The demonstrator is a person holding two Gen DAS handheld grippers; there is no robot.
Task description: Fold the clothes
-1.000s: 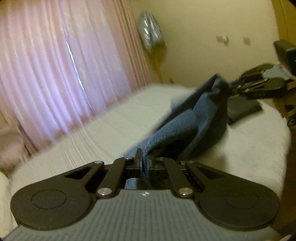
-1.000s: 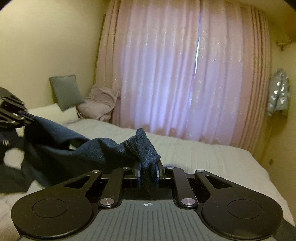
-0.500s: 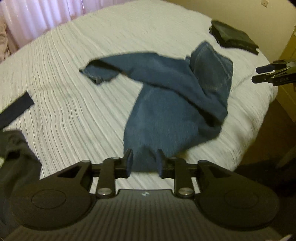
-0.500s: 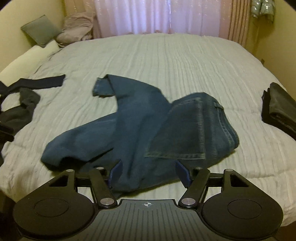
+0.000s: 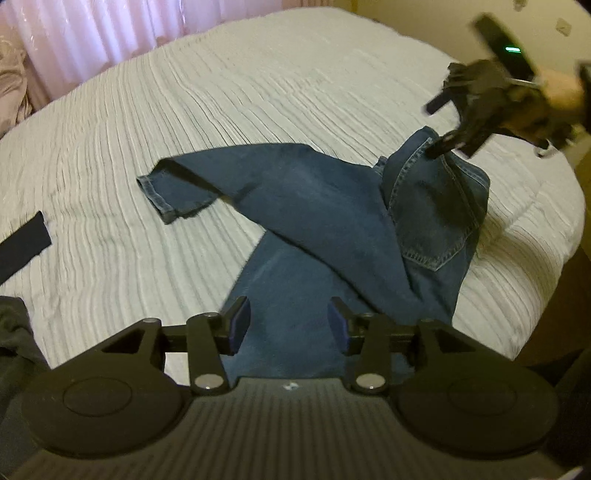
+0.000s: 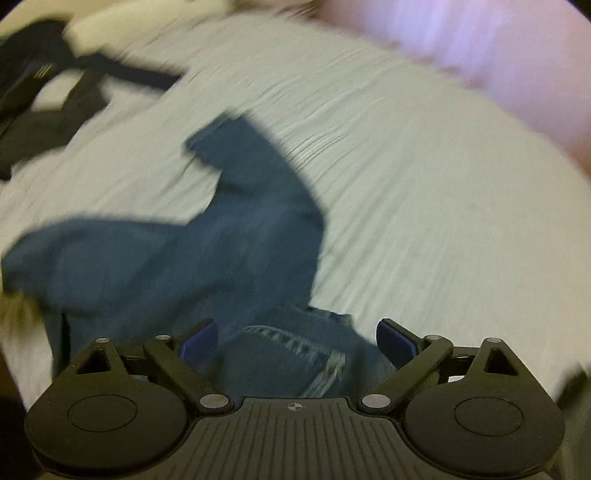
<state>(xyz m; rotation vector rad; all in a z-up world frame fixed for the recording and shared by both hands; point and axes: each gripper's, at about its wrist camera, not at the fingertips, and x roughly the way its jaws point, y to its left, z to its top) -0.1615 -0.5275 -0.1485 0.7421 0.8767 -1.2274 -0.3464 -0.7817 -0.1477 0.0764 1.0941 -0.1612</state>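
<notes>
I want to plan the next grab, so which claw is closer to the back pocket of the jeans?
Right. The right claw sits open at the raised waist just above the back pocket. The left claw hovers open over the lower leg of the jeans, farther away.

The jeans (image 5: 325,206) are dark blue denim, a matt woven cloth with paler stitched seams along the pocket and hem. The bedspread (image 5: 258,92) under them is pale, ribbed cloth, matt and finely ridged. The left gripper (image 5: 288,325) is matt black plastic with small shiny metal pins at its joints, blue pads (image 5: 236,325) lining its fingers and a grooved grey body. The curtain (image 5: 92,29) is thin, pink, faintly glossy fabric.
</notes>
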